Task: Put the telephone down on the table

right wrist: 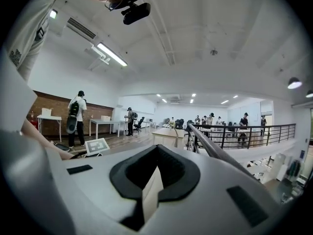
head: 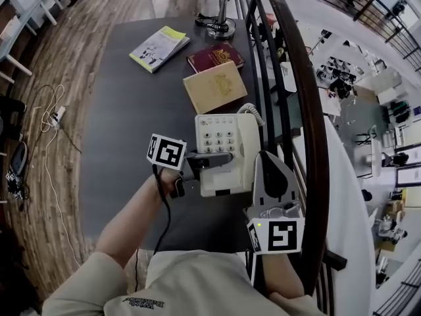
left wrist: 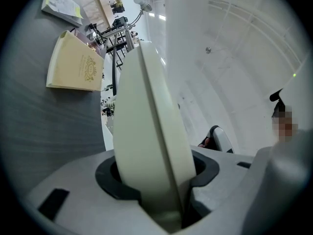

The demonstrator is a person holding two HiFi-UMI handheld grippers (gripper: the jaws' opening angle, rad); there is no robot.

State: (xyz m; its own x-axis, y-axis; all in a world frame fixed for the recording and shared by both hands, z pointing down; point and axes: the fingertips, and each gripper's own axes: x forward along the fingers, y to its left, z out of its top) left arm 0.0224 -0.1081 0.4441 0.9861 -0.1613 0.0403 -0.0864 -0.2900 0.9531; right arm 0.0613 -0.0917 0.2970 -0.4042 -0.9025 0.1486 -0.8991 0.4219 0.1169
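Left claw (head: pixel 223 158): clamps the telephone (head: pixel 220 133) by its left edge.
Right claw (head: pixel 265 160): pinches its right side.
Handling: probably stiff, light plastic; the handset (head: pixel 248 137) could slip loose.

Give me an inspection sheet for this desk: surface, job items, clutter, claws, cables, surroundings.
Surface: dark grey table.
Job's things: cream telephone, keypad up, at the table's near right; whether it touches the table cannot be told.
Clutter: booklet, maroon book, tan book and lamp base, all toward the far end.
Claws: left claw shut on the telephone's left edge; right claw shut on its right side.
Cables: coiled cord at the telephone's far right corner; loose floor cables left of the table.
Surroundings: dark railing along the table's right side; wood floor.
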